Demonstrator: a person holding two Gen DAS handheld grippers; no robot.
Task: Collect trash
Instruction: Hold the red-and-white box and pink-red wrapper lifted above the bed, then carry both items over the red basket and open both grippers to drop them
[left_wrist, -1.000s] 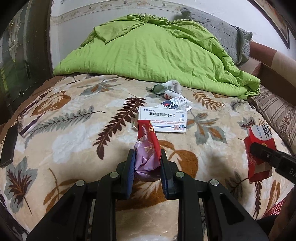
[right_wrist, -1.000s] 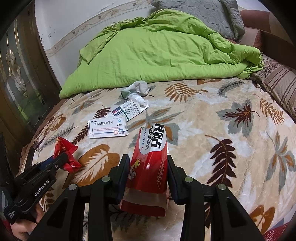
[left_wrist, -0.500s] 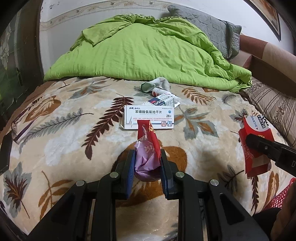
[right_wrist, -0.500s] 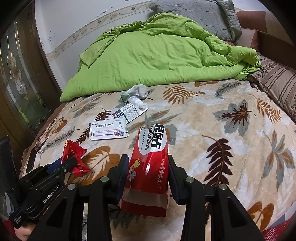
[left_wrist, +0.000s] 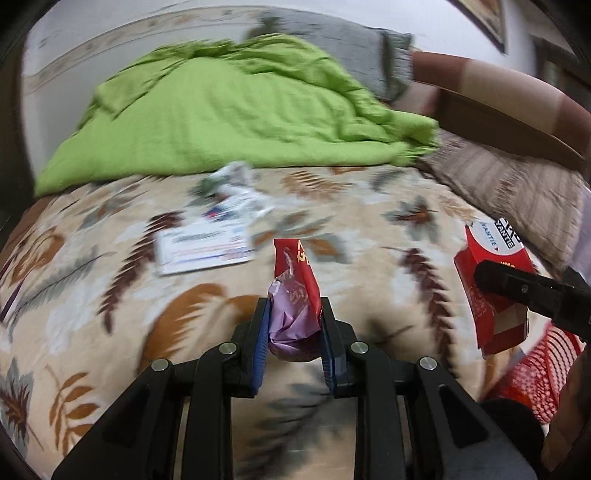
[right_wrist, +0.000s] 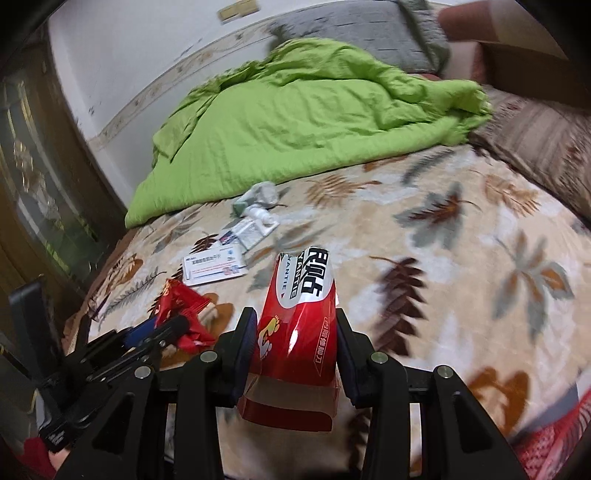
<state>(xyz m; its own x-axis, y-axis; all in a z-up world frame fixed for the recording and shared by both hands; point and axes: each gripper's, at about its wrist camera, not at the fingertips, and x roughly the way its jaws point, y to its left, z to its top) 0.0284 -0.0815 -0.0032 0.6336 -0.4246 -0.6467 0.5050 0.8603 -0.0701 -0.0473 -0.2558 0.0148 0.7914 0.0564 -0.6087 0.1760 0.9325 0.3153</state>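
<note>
Left gripper (left_wrist: 294, 321) jaws clamped on a crumpled red wrapper (left_wrist: 295, 295), silvery-purple inner side showing; the wrapper sticks up and forward out of the blue pads, clear of the bed. In the right wrist view the same wrapper (right_wrist: 184, 314) shows at the near left, pinched at the tip of the left gripper (right_wrist: 173, 326).

Right gripper (right_wrist: 295, 343) jaws closed on a red carton (right_wrist: 299, 325) with black-and-white lettering on its far end; near end is open, flaps hanging below the jaws. From the left wrist view the carton (left_wrist: 487, 288) sits at the far right edge, with one black finger (left_wrist: 517, 286) of the right gripper across it.

Both items are held up over the leaf-print blanket (left_wrist: 92, 314), not lying on it.

Remaining on the blanket, mid-bed and left of centre: a flat white medicine box (right_wrist: 214, 267), a second smaller printed box (right_wrist: 247, 230) just beyond it, then a small white bottle (right_wrist: 258, 213) and a rolled pale sock (right_wrist: 258, 194) further back, close to the edge of the green duvet (right_wrist: 314, 110). The duvet is heaped across the far side, with a grey pillow (right_wrist: 351, 37) behind it and a striped brown pillow (left_wrist: 517, 192) at far right.

Red mesh basket (left_wrist: 535, 376) at the near right edge, partly cut off by the frame. Left wrist view is motion-blurred; print on the boxes is unreadable there.
</note>
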